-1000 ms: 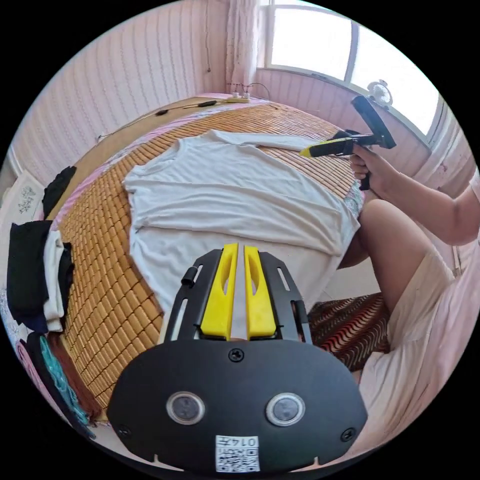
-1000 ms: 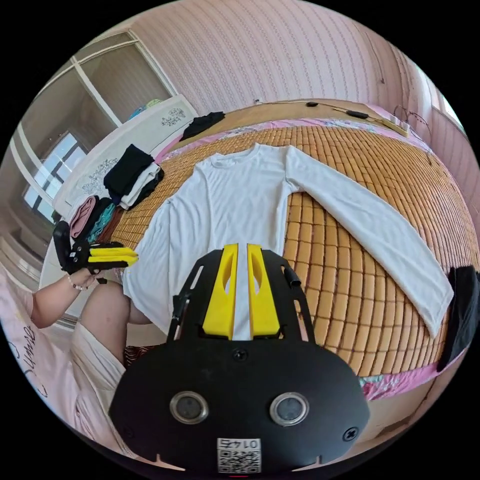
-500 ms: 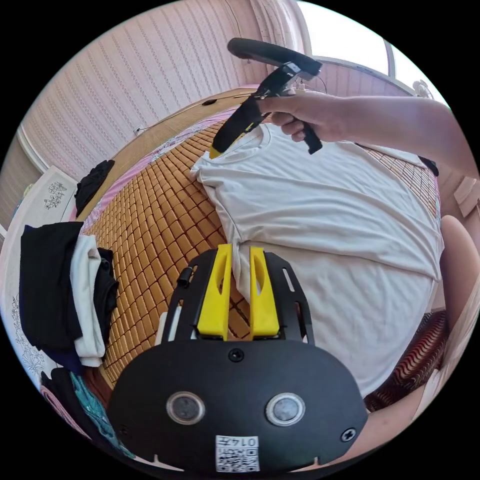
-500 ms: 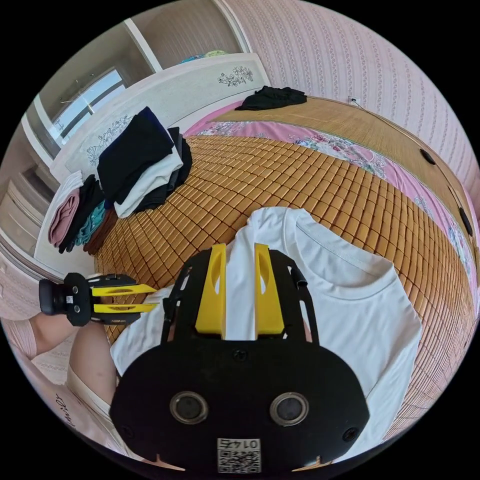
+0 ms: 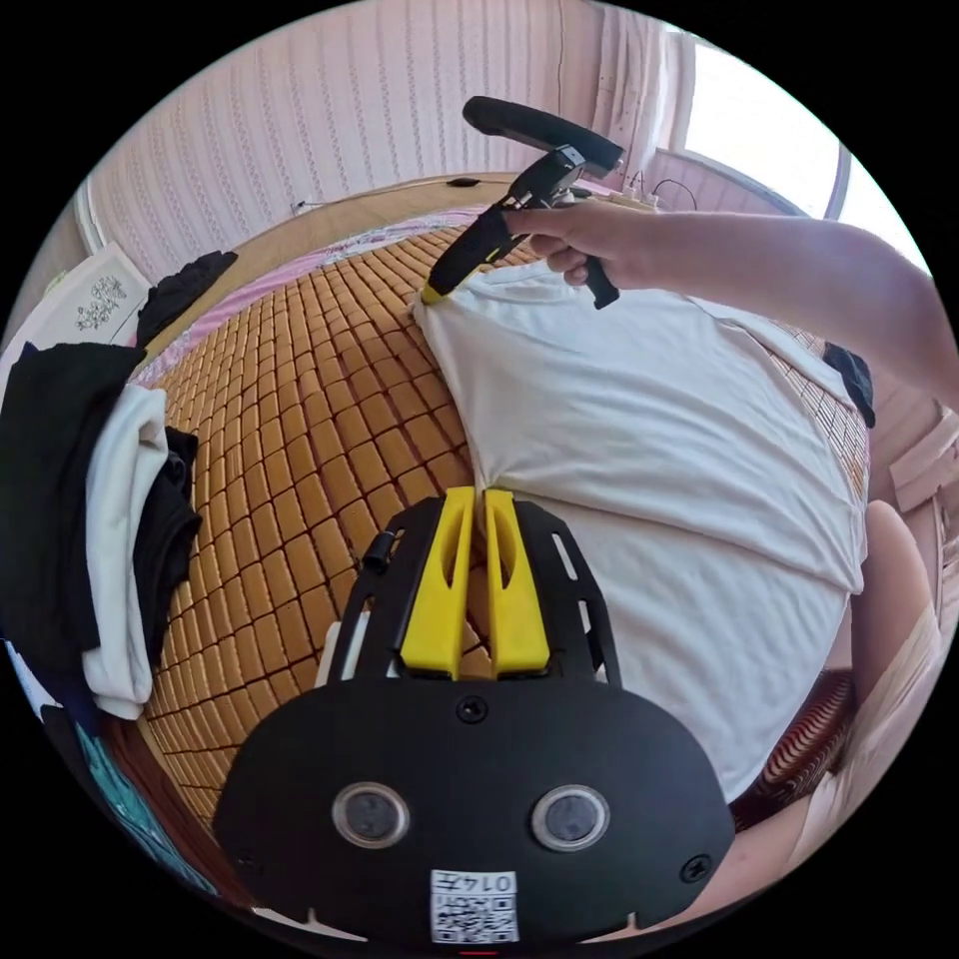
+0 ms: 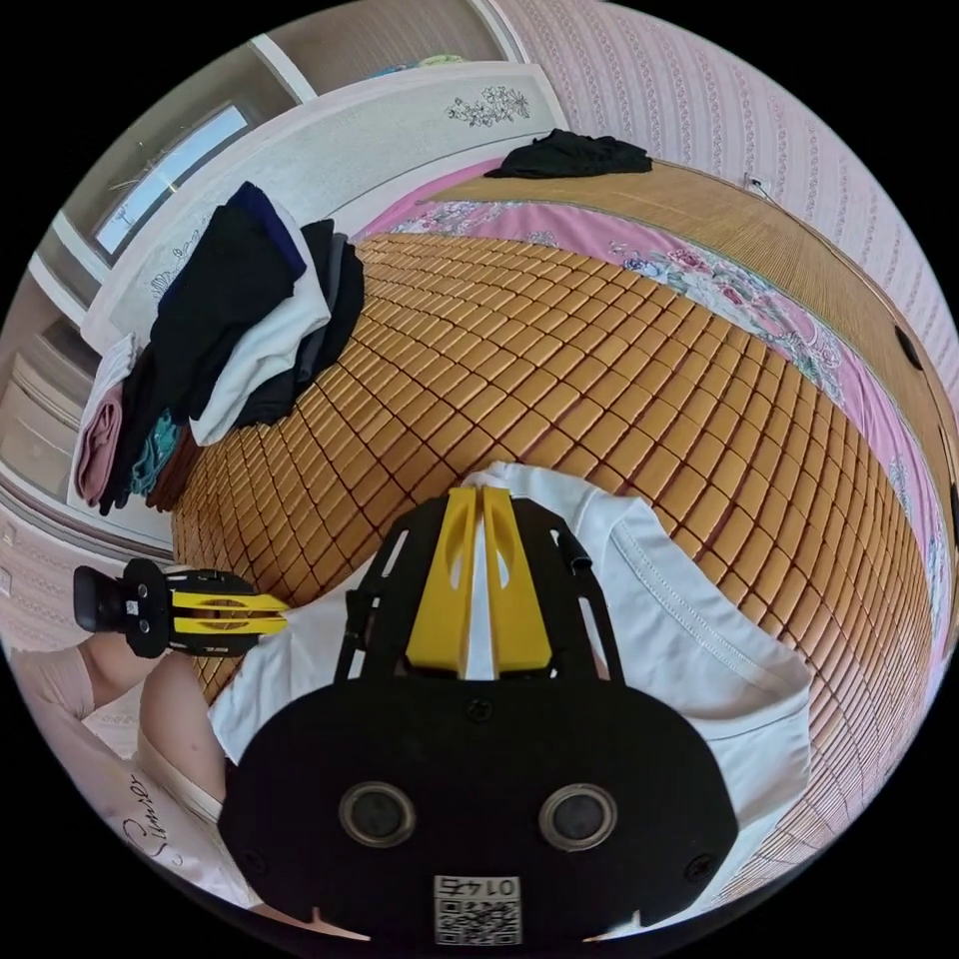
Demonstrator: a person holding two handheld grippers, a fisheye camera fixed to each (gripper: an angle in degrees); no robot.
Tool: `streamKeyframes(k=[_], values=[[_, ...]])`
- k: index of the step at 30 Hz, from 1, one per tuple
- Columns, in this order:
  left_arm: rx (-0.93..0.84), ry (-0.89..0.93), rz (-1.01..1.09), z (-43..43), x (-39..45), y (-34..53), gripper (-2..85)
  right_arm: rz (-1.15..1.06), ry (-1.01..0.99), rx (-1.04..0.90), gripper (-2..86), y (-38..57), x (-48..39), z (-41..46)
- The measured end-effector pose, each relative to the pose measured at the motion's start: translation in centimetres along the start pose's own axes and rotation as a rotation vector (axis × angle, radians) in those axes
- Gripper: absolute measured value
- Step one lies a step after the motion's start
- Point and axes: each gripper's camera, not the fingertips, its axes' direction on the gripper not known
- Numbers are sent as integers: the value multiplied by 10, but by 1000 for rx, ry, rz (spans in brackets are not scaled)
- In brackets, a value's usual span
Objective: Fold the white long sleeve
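The white long sleeve shirt (image 5: 649, 400) lies flat on a bamboo mat (image 5: 300, 400) that covers the bed. My left gripper (image 5: 478, 496) is shut on the shirt's side edge, and the cloth puckers toward its tips. In the left gripper view a hand (image 5: 584, 235) holds the right gripper (image 5: 437, 290) down at the shirt's shoulder corner. In the right gripper view that right gripper (image 6: 478, 496) is shut on the white shirt (image 6: 689, 639) beside the collar. The left gripper (image 6: 262, 615) sits at that view's left, on the shirt's edge, with its jaws together.
A pile of folded clothes (image 5: 90, 499) (image 6: 240, 320) sits on the mat near the headboard (image 6: 330, 160). A black garment (image 6: 569, 155) lies at the far side. The person's leg (image 5: 889, 599) is at the bed's edge. Bare mat stretches between shirt and pile.
Both grippers have come down onto the shirt's one side. Their jaws, apart around the cloth half a second ago, have shut on it, the left at the side edge, the right at the shoulder.
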Motion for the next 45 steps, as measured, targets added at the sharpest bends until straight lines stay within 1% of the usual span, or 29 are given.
streamKeyframes(k=[2, 4, 7, 9, 11, 14, 15, 16, 17, 19, 20, 22, 25, 28, 33, 35, 36, 37, 39, 40, 42, 45], values=[[0, 2, -27, 1, -4, -1, 8, 8, -8, -19, 20, -3, 5, -4], [-12, 0, -35, 2, -5, -1, 12, 47, -54, 21, 75, -3, 21, -33], [-20, 10, -49, 6, -7, 4, 15, 131, -45, 129, 80, 8, 47, -87], [-32, -14, -83, 6, -9, 9, 13, 130, -69, 186, 80, 25, 54, -123], [-50, -49, -100, 5, -10, 15, 12, 111, -41, 262, 78, 60, 50, -162], [-55, -56, -113, -5, -8, 31, 8, 91, 43, 349, 76, 158, 35, -220], [-45, -54, -109, -12, -3, 37, 7, 109, 96, 375, 76, 209, 30, -240], [-40, -51, -102, -16, 1, 40, 6, 153, 172, 391, 75, 264, 27, -258], [-29, -47, -78, -24, 11, 44, 5, 185, 214, 401, 75, 292, 25, -266], [-5, -53, -18, -37, 33, 46, 5, 371, 398, 431, 76, 409, 24, -296], [10, -54, 31, -45, 50, 44, 7, 424, 439, 438, 76, 438, 24, -303], [38, -39, 100, -54, 77, 36, 11, 636, 567, 463, 79, 536, 31, -325], [53, -4, 205, -57, 125, 7, 28, 834, 652, 468, 94, 613, 55, -350], [65, 48, 305, -48, 179, -32, 45, 993, 705, 459, 107, 660, 84, -377], [112, 148, 504, -15, 291, -97, 61, 1089, 749, 449, 114, 715, 107, -415], [102, 157, 573, 2, 333, -117, 64, 1157, 743, 415, 116, 732, 120, -423], [86, 168, 613, 16, 361, -130, 66, 1231, 709, 420, 115, 748, 130, -427], [77, 175, 633, 22, 375, -135, 67, 1278, 659, 482, 114, 763, 135, -433], [58, 200, 710, 50, 432, -157, 68, 1300, 605, 564, 104, 779, 139, -445], [54, 207, 728, 56, 446, -162, 68, 1310, 596, 581, 91, 787, 141, -452], [33, 245, 789, 82, 500, -184, 68, 1331, 574, 590, 81, 798, 145, -463], [31, 276, 859, 113, 561, -206, 68, 1351, 492, 684, 65, 819, 146, -476]])
